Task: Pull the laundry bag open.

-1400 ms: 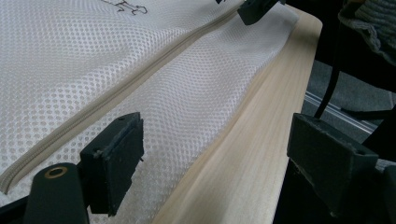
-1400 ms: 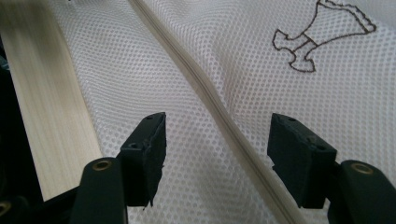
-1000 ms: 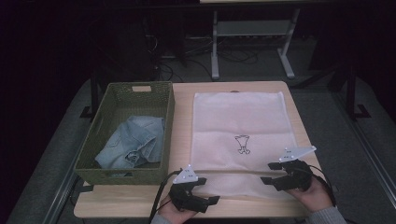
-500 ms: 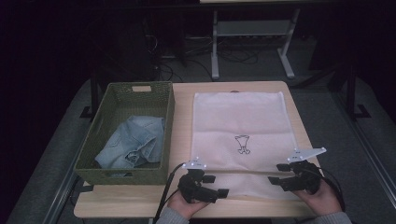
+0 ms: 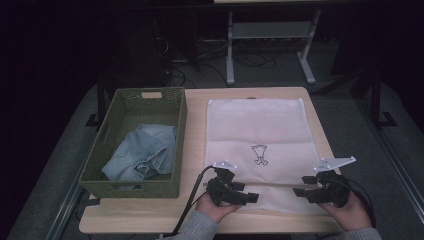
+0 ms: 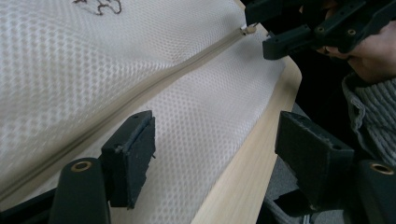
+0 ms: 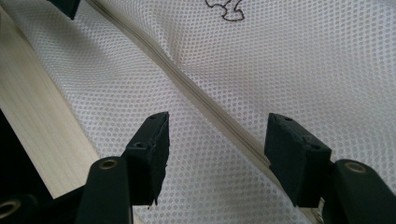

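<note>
I see the mesh bag [image 5: 260, 145] lying flat on the table [image 5: 150, 220], right of the basket [image 5: 135, 185], with its zipper [image 5: 272, 184] running across its near end. My left gripper [image 5: 246, 192] sits at the zipper's left part, my right gripper [image 5: 301, 186] at its right end, both over the bag's near edge.

In the left gripper view the jaws stand apart with nothing clamped; they have just been closing, and only mesh and table edge lie between them. The zipper pull [image 6: 247, 30] shows far off, right at the right gripper's [image 6: 299, 28] jaw tips; I cannot tell whether they touch it.

In the right gripper view the jaws are released and have just been closing; the zipper [image 7: 205, 105] passes between them and is not pinched.

The denim cloth [image 5: 142, 155] in the basket is crumpled, its near part hidden by the basket wall. The bag's printed figure [image 5: 259, 154] is too small to identify. The floor beyond the table is dark.
</note>
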`<state>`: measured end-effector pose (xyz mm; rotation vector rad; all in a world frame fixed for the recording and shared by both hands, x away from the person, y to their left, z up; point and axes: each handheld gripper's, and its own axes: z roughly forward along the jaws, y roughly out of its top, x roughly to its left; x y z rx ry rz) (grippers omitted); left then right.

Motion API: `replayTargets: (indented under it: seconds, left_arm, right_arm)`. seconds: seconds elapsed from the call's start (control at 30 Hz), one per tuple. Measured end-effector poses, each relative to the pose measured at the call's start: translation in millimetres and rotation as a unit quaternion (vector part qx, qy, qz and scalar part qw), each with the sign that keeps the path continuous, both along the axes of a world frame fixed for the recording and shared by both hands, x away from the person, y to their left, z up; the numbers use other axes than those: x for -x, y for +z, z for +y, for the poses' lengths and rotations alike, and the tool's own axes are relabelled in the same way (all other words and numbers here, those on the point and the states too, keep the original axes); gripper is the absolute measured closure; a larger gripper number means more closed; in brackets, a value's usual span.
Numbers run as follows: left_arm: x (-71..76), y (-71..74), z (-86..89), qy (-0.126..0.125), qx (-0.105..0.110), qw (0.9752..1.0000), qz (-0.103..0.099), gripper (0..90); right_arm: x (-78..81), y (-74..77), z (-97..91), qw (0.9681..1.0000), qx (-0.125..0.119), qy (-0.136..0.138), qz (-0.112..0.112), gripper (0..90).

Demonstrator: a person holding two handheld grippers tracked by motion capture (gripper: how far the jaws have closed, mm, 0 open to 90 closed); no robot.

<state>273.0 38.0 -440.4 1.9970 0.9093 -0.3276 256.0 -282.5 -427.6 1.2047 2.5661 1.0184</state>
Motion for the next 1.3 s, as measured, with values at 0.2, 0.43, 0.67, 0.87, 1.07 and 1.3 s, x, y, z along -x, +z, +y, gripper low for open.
replayTargets:
  seconds: [0.2, 0.43, 0.67, 0.87, 1.07, 1.3]
  left_arm:
    - [-6.1, 2.6, -14.2, -0.004, 0.003, 1.0000, 0.008, 29.9]
    - [-14.1, 3.9, -30.7, -0.003, 0.007, 0.9997, 0.025, 31.9]
    - [-18.6, 4.1, -44.3, -0.003, 0.009, 0.9994, 0.034, 33.2]
    - [-20.1, 4.5, -59.3, -0.008, 0.006, 0.9992, 0.039, 33.8]
    - [-22.8, 4.8, -73.3, -0.012, 0.003, 0.9990, 0.043, 34.4]
    - [-26.6, 5.6, -87.9, -0.016, 0.000, 0.9988, 0.046, 36.3]
  right_arm:
    - [1.5, 0.9, -4.1, 0.9999, 0.001, -0.010, 0.010, 41.5]
    - [2.9, 1.8, -13.9, 0.9994, -0.002, -0.026, 0.022, 42.8]
    - [3.0, 2.4, -23.8, 0.9983, -0.011, -0.044, 0.035, 43.8]
    - [2.1, 1.9, -33.7, 0.9967, -0.016, -0.063, 0.048, 45.0]
    - [1.5, 2.2, -42.5, 0.9947, -0.023, -0.083, 0.057, 45.9]
    - [0.1, 1.1, -52.1, 0.9921, -0.030, -0.099, 0.071, 48.1]
